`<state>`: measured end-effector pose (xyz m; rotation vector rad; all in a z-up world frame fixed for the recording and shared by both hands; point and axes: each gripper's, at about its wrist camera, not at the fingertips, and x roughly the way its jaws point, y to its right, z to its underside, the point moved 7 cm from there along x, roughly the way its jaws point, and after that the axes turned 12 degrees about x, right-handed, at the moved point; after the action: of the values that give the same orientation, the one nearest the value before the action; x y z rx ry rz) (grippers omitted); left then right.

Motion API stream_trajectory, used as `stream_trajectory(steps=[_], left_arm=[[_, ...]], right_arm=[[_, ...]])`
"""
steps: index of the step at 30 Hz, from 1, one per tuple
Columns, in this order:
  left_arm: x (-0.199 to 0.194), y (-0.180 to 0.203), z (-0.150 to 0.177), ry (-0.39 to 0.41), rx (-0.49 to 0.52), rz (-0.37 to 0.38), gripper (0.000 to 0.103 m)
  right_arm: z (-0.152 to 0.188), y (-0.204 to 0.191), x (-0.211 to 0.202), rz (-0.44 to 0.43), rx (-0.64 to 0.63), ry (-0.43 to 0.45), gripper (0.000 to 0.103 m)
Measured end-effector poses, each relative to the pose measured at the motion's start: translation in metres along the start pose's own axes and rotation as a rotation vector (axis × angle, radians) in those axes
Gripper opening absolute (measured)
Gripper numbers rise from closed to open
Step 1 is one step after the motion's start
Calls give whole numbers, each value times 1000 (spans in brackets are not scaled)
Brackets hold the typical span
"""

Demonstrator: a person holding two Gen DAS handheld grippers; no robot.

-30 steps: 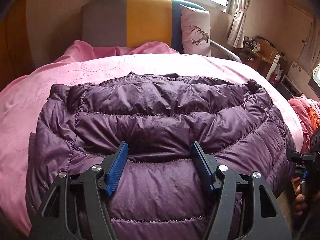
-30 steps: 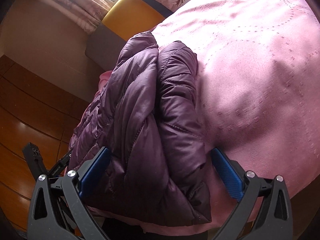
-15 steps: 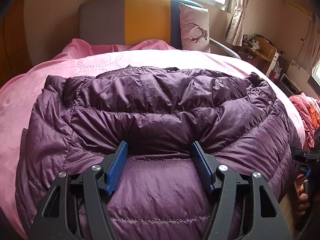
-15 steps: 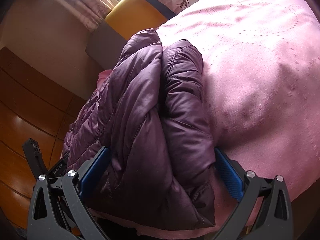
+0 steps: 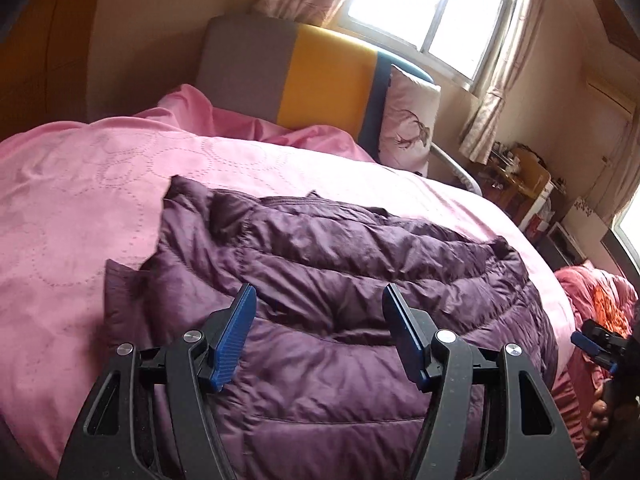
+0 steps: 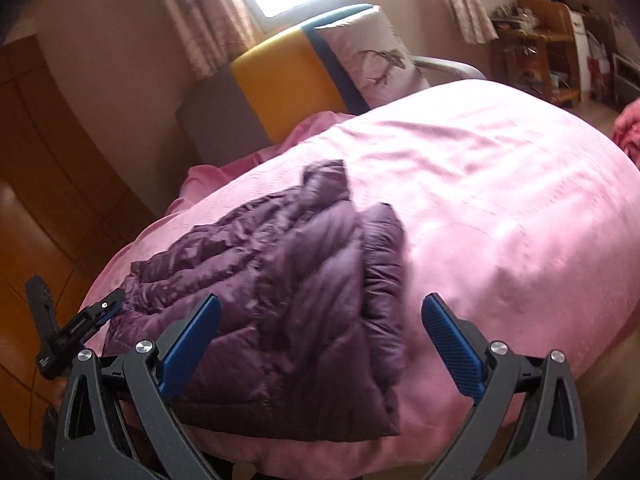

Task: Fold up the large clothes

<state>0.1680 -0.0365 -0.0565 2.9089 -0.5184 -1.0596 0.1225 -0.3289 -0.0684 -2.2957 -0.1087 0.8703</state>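
Observation:
A purple quilted down jacket (image 5: 360, 280) lies folded into a thick bundle on the pink bedspread (image 5: 80, 208) near the bed's front edge. It also shows in the right wrist view (image 6: 288, 280). My left gripper (image 5: 318, 320) is open and hangs just above the jacket's near part, holding nothing. My right gripper (image 6: 320, 320) is open wide above the jacket's right end, holding nothing. The left gripper shows at the left edge of the right wrist view (image 6: 96, 312).
A grey, yellow and blue headboard (image 5: 312, 76) and a white deer-print pillow (image 5: 408, 120) stand at the bed's far end. A cluttered wooden shelf (image 5: 516, 184) stands at the right. A red-pink blanket (image 5: 592, 304) lies beyond the bed's right edge.
Both grippers have pulled back and risen from the jacket. The jacket now lies smaller in both views and free of the fingers. Both wrist views have tilted up.

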Motion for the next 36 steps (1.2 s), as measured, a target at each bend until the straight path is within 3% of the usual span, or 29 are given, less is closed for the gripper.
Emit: stream_trajectory(steps=[5,8,11,17,21,24,27,30,36], left_arm=[[5,-45,12,-38,-76,-61,64],[15,-60,28,-84,-68,-102,64],[28,-68,44,-109,-113,-58,66],[19,-63,36,-115,-92,-119,66],[-16,-40,18,-2,-43,-138,66],[-29,-5,9,49,20,-67,66],[-15,29,10,12,83,-1,66],[9,54,19,-52,98,49,66],[36,65,31,-103,147,34,66]], right_arm=[[14,-49,50,6,-137,-74,94],[20,-33,83,91,-136,-135,91],[29,-19,105,126,-140,-168,91],[23,-20,95,145,-111,-150,91],[6,0,53,133,-10,-51,99],[3,36,35,129,106,-36,100],[14,68,38,99,242,-96,100],[23,75,45,28,315,-145,100],[37,62,59,-107,330,-227,100]])
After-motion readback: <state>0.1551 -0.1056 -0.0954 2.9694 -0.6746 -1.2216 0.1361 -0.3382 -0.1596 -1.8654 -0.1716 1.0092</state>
